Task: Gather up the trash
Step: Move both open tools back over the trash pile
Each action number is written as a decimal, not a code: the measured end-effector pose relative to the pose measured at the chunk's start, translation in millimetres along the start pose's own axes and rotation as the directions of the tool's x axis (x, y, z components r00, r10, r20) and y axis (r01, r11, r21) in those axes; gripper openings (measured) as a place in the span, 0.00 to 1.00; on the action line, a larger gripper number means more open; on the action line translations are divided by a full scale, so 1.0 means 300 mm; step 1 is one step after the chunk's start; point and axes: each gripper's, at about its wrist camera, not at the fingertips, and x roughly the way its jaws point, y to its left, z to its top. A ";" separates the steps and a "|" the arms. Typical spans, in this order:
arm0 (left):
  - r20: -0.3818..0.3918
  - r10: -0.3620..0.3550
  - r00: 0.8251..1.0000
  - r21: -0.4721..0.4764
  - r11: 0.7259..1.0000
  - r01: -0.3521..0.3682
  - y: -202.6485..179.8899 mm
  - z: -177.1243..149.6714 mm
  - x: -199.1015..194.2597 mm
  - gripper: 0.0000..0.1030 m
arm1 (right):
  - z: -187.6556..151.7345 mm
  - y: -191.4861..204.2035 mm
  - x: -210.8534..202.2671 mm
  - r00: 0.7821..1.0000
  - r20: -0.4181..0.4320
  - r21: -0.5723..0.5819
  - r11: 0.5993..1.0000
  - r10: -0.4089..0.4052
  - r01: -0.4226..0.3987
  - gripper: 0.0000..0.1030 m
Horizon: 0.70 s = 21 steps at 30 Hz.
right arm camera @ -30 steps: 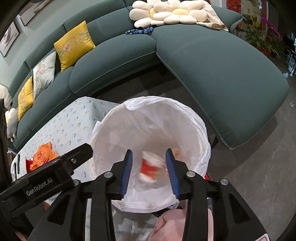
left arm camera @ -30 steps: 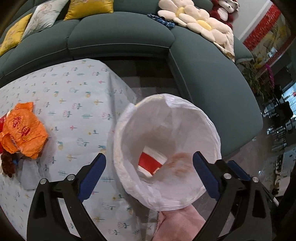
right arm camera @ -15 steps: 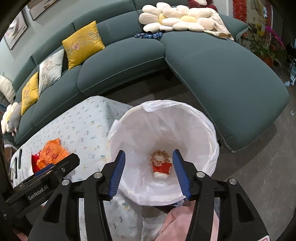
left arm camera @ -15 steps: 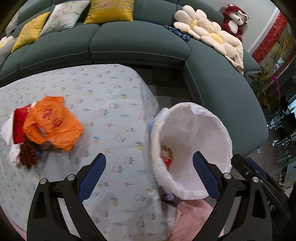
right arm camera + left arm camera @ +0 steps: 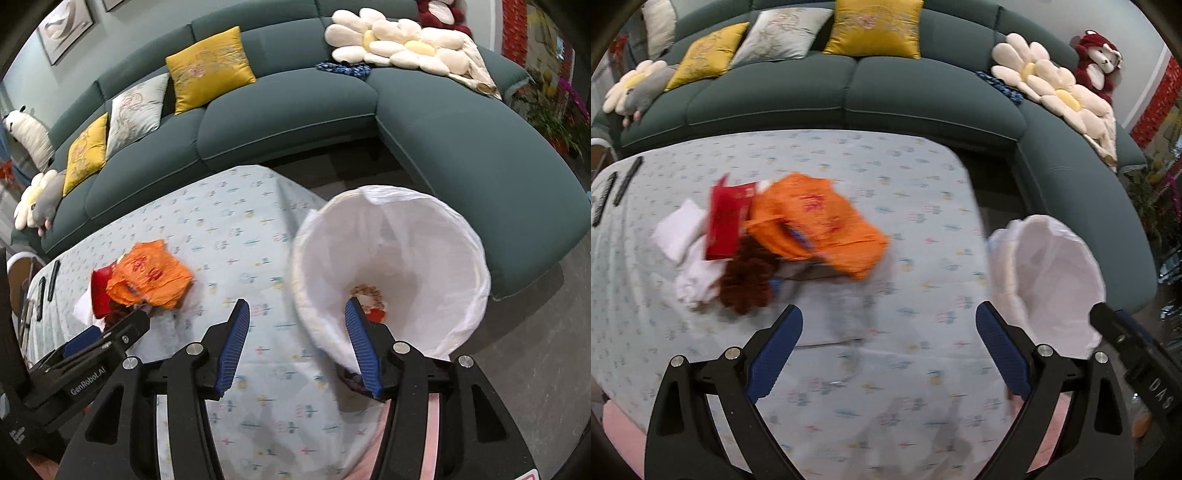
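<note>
Trash pile, topped by an orange wrapper bearing red characters, lies on the patterned tablecloth. Left gripper, marked "GenRobot.AI", and right gripper both gape, nothing between the fingers. White-lined bin stands beside the table.

The bench has a pale cloth with little flowers. On it lie an orange bag, a red packet, white paper, something brown and fuzzy, and two dark sticks.

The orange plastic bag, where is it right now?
The orange plastic bag lies on the floral tablecloth, atop the trash pile beside a red packet, left of the white-lined bin.
</note>
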 end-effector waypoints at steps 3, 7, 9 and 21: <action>0.006 0.031 1.000 -0.025 0.999 -0.031 0.082 -0.015 -0.012 0.88 | -0.020 0.070 0.001 1.000 0.003 -0.032 0.999 -0.004 0.004 0.51; 0.000 0.055 0.998 -0.072 0.996 -0.055 0.193 -0.028 -0.021 0.88 | -0.044 0.148 0.008 1.000 0.003 -0.069 0.998 0.002 -0.002 0.51; -0.001 0.052 0.999 -0.096 0.994 -0.052 0.258 -0.037 -0.025 0.88 | -0.058 0.185 0.017 1.000 -0.005 -0.083 0.996 0.008 -0.009 0.51; -0.021 0.117 0.993 -0.196 0.973 -0.118 0.581 -0.089 -0.010 0.88 | -0.163 0.398 0.144 0.994 -0.098 -0.151 0.987 0.041 -0.056 0.51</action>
